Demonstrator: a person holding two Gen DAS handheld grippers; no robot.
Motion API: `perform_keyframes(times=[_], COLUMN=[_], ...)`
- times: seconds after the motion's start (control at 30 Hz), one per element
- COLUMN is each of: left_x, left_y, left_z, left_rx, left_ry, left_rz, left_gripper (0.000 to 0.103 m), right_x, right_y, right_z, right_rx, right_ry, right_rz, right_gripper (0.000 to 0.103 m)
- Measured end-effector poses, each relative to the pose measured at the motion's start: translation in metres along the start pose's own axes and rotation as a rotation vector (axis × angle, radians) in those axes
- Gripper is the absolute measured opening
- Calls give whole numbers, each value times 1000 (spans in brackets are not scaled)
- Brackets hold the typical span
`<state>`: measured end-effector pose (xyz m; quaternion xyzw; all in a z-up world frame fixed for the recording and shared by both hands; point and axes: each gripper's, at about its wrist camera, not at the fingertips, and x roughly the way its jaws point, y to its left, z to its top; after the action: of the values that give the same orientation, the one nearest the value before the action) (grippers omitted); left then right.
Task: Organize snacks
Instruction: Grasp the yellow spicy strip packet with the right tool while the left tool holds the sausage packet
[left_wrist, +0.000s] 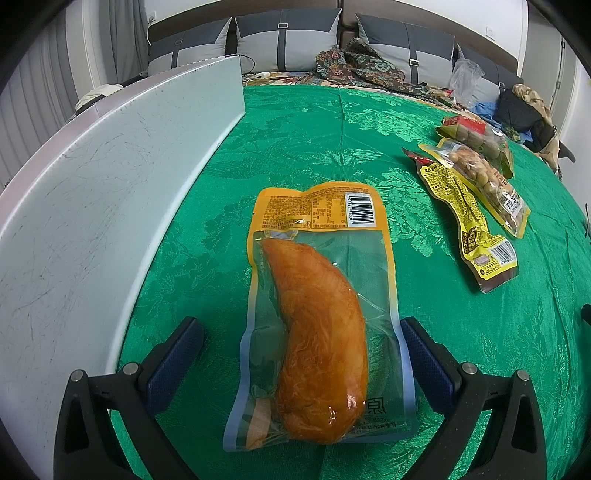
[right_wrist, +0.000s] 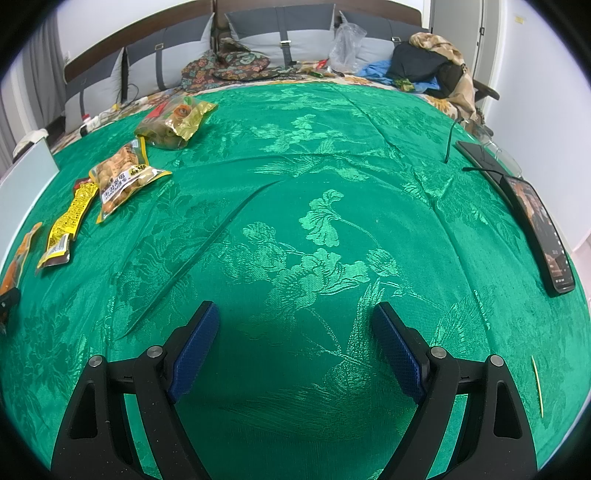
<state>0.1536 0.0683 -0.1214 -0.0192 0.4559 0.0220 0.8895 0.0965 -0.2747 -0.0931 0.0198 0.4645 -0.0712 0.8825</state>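
A clear vacuum pack with an orange piece of meat (left_wrist: 317, 325) lies flat on the green cloth (left_wrist: 295, 147). My left gripper (left_wrist: 301, 332) stands open around its near end, and neither pad visibly presses on it. Three more snack packs lie to the right: a yellow pack (left_wrist: 465, 218), a bag of round nuts (left_wrist: 484, 181) and a green-gold bag (left_wrist: 476, 136). My right gripper (right_wrist: 295, 321) hangs open over bare cloth with nothing between its fingers. In the right wrist view the yellow pack (right_wrist: 66, 225), nut bag (right_wrist: 122, 177) and green-gold bag (right_wrist: 177, 122) lie far left.
A white box wall (left_wrist: 110, 206) stands along the left edge. A phone (right_wrist: 543, 236), a second dark device (right_wrist: 480, 155) and a cable lie at the right edge, with a thin stick (right_wrist: 537, 384) nearby. Grey cushions (left_wrist: 288, 37), clothes and a plastic bag fill the back.
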Motion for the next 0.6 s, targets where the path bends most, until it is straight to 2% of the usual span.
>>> perform_keyframes(times=[0.17,0.23,0.27,0.33,0.43,0.5,0.6], left_x=[0,0,0,0,0,0,0], left_y=[0,0,0,0,0,0,0], left_z=[0,0,0,0,0,0,0], left_rx=[0,0,0,0,0,0,0], left_ry=[0,0,-1,-1,-1,-1,-1], left_rz=[0,0,0,0,0,0,0], left_gripper=[103,103,103,103,103,103,103], right_x=[0,-2,-8,-21,-23,-18,1], right_y=[0,3,8,24,78,110,161], right_z=[0,2,4,9,30,45,68], right_rx=[0,13,39,86,70,55,-2], right_ry=[0,27,15,-25,25,57,124], right_rz=[-2,-16,8,128,349,425,449], right_gripper=[88,86,86,86,86,86,86])
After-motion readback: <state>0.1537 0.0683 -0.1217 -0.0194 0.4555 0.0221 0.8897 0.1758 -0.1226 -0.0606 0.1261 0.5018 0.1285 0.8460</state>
